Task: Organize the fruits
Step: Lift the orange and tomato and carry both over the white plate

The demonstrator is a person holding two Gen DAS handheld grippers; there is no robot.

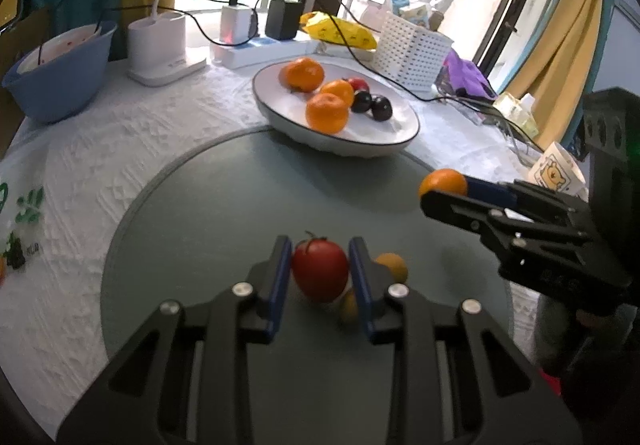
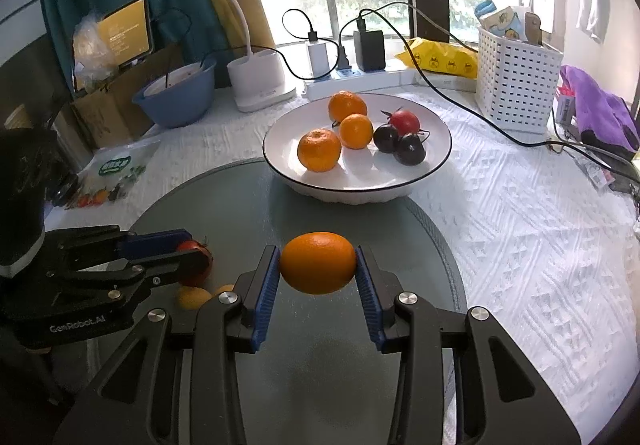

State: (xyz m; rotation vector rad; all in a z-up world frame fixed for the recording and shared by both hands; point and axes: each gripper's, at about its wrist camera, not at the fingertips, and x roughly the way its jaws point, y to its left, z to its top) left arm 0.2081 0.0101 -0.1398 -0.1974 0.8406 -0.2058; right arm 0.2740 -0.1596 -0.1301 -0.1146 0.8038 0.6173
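Observation:
My left gripper (image 1: 320,247) is shut on a red tomato (image 1: 320,273) just above the grey glass turntable (image 1: 224,213). Two small yellow fruits (image 1: 394,265) lie right beside it on the glass. My right gripper (image 2: 317,259) is shut on an orange (image 2: 317,263) and holds it clear of the turntable, to the right of the left gripper (image 2: 188,251). Behind both stands a white plate (image 2: 438,149) with three oranges (image 2: 319,149), two dark round fruits (image 2: 410,149) and a red tomato (image 2: 405,120).
A blue bowl (image 2: 176,97), a white lamp base (image 2: 260,83), a power strip with chargers (image 2: 360,73), a yellow bag (image 2: 440,59) and a white basket (image 2: 516,77) line the back. Black cables (image 2: 472,113) trail right of the plate. A mug (image 1: 556,169) stands at the right.

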